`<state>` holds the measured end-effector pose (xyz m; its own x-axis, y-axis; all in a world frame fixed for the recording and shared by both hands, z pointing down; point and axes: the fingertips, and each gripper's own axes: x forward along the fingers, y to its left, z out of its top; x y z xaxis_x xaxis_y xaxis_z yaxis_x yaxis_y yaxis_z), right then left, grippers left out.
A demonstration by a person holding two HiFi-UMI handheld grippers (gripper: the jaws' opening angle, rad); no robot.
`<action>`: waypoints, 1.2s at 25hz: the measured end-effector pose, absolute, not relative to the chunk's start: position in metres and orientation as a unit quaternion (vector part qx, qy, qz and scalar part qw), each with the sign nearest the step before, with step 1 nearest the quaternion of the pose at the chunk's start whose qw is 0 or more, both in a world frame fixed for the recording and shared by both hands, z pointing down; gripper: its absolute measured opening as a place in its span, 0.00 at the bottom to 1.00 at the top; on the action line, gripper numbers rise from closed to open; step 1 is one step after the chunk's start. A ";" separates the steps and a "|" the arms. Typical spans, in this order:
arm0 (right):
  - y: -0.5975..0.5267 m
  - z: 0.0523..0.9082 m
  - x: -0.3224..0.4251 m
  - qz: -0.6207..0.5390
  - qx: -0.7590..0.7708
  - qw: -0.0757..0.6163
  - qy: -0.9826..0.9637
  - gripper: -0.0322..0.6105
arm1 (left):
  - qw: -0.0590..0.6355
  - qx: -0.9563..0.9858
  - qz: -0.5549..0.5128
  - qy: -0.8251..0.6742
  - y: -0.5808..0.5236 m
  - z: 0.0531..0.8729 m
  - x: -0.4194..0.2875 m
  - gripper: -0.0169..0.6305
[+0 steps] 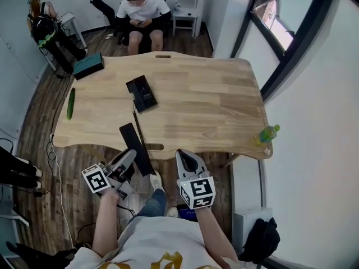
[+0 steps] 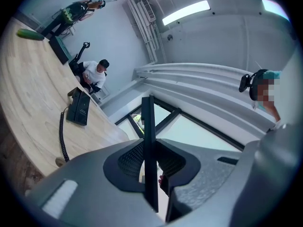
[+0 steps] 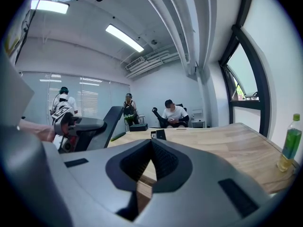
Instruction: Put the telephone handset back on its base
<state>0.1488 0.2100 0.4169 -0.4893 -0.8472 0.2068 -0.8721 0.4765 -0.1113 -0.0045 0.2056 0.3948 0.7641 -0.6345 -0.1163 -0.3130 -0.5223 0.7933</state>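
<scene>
My left gripper [image 1: 127,161] has its jaws clamped on the flat black plastic telephone handset [image 1: 132,140], which I hold on edge at the near rim of the pale wooden table [image 1: 213,105]. It is well short of the black rectangular telephone base [image 1: 142,93], and a black coiled cord [image 2: 61,131] trails from the base. My right gripper [image 1: 188,162], jaws pressed together on nothing, hangs off the table on the near side of the base.

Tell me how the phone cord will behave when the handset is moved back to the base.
The coiled cord looks floppy and springy, so it will probably slacken and bunch on the table as the handset nears the base. It likely adds little drag, though a loop might catch the table edge.
</scene>
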 end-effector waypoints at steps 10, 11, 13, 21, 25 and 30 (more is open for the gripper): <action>0.104 0.425 0.134 0.115 0.519 0.076 -0.843 0.06 | 0.432 0.834 -0.200 -0.279 0.093 0.413 -0.028 0.14; 0.094 0.426 0.132 0.116 0.520 0.078 -0.843 0.06 | 0.435 0.832 -0.203 -0.276 0.081 0.413 -0.031 0.14; 0.072 0.428 0.127 0.120 0.523 0.080 -0.840 0.06 | 0.437 0.831 -0.208 -0.274 0.057 0.411 -0.037 0.14; -0.005 0.440 0.100 0.130 0.526 0.093 -0.836 0.06 | 0.452 0.826 -0.202 -0.269 -0.011 0.423 -0.058 0.14; -0.028 0.441 0.086 0.122 0.523 0.099 -0.838 0.06 | 0.459 0.822 -0.205 -0.267 -0.028 0.431 -0.069 0.14; -0.031 0.447 0.080 0.122 0.523 0.109 -0.837 0.06 | 0.464 0.819 -0.212 -0.264 -0.036 0.436 -0.074 0.14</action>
